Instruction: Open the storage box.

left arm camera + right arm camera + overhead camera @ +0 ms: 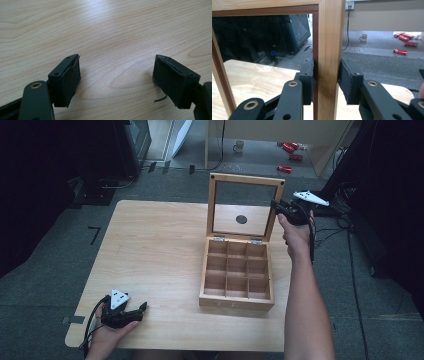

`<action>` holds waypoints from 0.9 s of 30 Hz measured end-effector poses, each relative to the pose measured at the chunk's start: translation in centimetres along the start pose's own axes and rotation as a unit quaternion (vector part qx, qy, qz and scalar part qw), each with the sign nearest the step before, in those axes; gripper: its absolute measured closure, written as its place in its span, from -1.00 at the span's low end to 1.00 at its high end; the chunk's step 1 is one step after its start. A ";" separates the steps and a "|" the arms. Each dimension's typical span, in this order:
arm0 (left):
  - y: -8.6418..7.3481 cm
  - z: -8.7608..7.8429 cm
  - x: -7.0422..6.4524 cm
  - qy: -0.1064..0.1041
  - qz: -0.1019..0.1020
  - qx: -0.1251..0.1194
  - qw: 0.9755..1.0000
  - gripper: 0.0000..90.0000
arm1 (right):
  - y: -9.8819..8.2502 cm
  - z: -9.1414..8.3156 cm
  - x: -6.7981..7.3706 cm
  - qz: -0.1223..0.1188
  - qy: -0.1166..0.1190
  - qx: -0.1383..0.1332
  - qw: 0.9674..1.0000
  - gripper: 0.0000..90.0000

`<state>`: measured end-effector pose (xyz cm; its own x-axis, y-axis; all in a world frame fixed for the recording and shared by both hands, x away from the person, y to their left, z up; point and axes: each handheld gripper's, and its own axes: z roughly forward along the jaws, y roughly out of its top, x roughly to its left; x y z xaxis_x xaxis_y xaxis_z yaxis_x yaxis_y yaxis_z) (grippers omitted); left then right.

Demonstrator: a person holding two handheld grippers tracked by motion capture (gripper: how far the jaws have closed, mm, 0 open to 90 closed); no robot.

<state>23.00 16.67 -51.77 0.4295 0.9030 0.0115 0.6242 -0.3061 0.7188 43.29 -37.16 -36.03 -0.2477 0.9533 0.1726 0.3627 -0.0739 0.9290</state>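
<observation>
A light wooden counter (160, 245) stands on grey carpet. On it, toward three o'clock, sits a wooden compartment box (236, 275) with its glass-paned lid (245, 207) raised upright. The right hand-held gripper (278, 208) clamps the lid's right frame edge at two o'clock. The left hand-held gripper (141, 309) rests at seven o'clock, jaws spread wide over bare wood, well apart from the box.

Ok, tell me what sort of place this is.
Probably a lab or workshop set up for recording: a bare wooden table on grey carpet, dark equipment and trailing cables around it, red cans and a mug left on the floor.
</observation>
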 end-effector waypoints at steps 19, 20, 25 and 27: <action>0.0 0.0 0.0 0.000 0.001 0.000 1.000 -0.50 | -0.1 -0.6 0.7 0.004 -0.012 0.003 1.000 -0.01; 0.0 0.0 0.0 0.000 0.001 0.000 1.000 -0.50 | -0.1 -0.8 0.8 0.006 -0.013 0.003 1.000 -0.06; 0.0 0.0 0.0 0.000 0.001 0.000 1.000 -0.50 | -0.3 -2.7 1.0 0.008 -0.023 0.012 1.000 -0.55; 0.0 0.0 0.0 0.000 0.002 0.001 1.000 -0.50 | -0.6 -3.4 1.1 -0.002 -0.025 0.016 1.000 -0.64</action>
<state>23.00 16.67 -51.76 0.4320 0.9018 0.0145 0.6241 -0.3105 0.7170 39.74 -37.11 -35.24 -0.2039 0.9671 0.1520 0.3905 -0.0620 0.9185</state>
